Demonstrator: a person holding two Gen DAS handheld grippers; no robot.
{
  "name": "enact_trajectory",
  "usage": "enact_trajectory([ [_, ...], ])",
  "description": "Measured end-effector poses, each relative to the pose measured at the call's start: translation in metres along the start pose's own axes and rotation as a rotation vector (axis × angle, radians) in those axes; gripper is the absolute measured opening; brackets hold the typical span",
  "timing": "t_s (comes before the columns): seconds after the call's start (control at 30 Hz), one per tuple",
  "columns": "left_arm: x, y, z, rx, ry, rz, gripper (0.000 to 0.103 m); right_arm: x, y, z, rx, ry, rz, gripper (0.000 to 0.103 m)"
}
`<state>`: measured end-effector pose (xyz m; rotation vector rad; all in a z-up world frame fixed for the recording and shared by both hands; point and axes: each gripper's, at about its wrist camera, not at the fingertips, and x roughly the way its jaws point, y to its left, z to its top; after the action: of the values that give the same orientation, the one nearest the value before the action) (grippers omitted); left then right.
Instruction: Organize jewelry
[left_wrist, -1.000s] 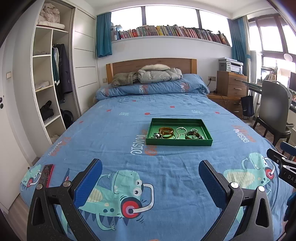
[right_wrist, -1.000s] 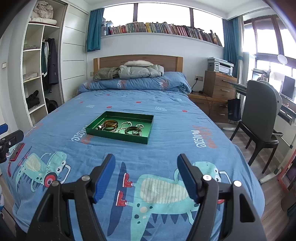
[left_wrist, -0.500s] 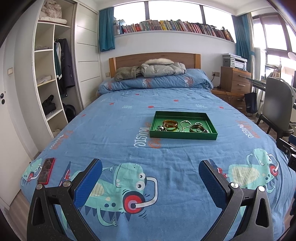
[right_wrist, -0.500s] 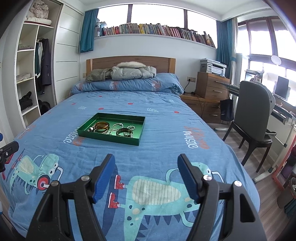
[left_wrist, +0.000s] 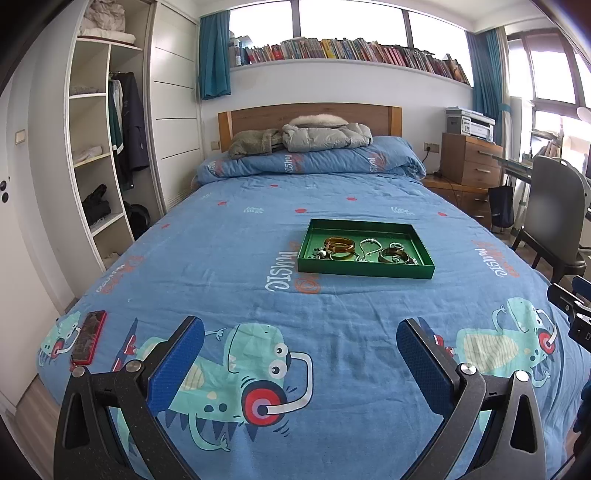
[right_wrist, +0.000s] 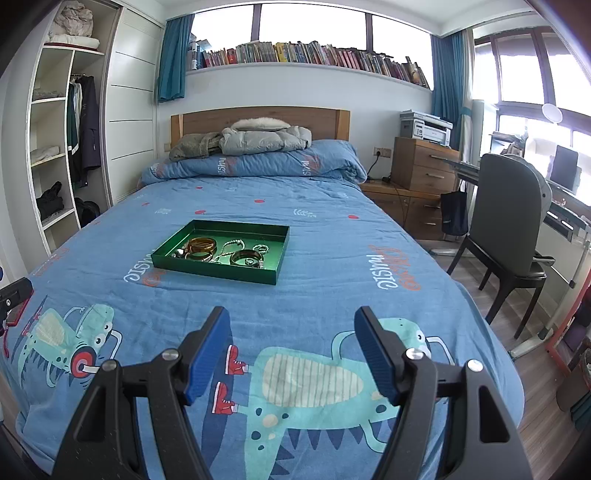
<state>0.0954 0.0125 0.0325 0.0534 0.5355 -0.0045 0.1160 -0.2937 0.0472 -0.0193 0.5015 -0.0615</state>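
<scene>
Phone (left_wrist: 88, 338), in a red case, lay flat by the left edge of the bed (left_wrist: 229, 280), near its foot. Just right of it the left gripper (left_wrist: 300, 341) hung over the foot edge with its blue pads (left_wrist: 176, 363) spread wide and nothing between them. Past it, around the middle of the cover and well short of the pillows, sat the green tray (left_wrist: 364, 271), its rim resting level on the bedspread. Inside, toward its near wall, lay the jewelry: two amber bangles (left_wrist: 340, 248) at the left, a pale beaded chain (left_wrist: 369, 246) in the middle, a darker bangle (left_wrist: 394, 254) and small rings to the right, all loosely touching. Further right the right gripper (right_wrist: 291, 350) hovered above the foot edge, its fingers likewise apart and empty, well apart from the tray.
</scene>
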Motion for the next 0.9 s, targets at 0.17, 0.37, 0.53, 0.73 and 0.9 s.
enact_trajectory([
  [0.17,0.0018,-0.0007,-0.0007,-0.002,0.003,-0.002,0.102,0.004,-0.0002,-0.0009,-0.002,0.008,0.002,0.069],
  [0.37,0.002,-0.0008,-0.0003,-0.002,0.003,-0.002,0.102,0.0076,0.0005,-0.0023,-0.003,0.017,0.004,0.069],
  [0.53,0.0021,-0.0018,-0.0001,0.0,0.004,-0.002,0.102,0.0081,0.0011,-0.0027,-0.003,0.018,0.004,0.069],
  [0.73,0.0026,-0.0028,-0.0008,-0.001,0.005,-0.003,0.102,0.0082,0.001,-0.0028,-0.001,0.018,0.003,0.069],
  [0.9,0.0021,-0.0033,-0.001,-0.004,0.003,-0.004,0.102,0.0082,0.0004,-0.0027,-0.002,0.018,0.003,0.069],
])
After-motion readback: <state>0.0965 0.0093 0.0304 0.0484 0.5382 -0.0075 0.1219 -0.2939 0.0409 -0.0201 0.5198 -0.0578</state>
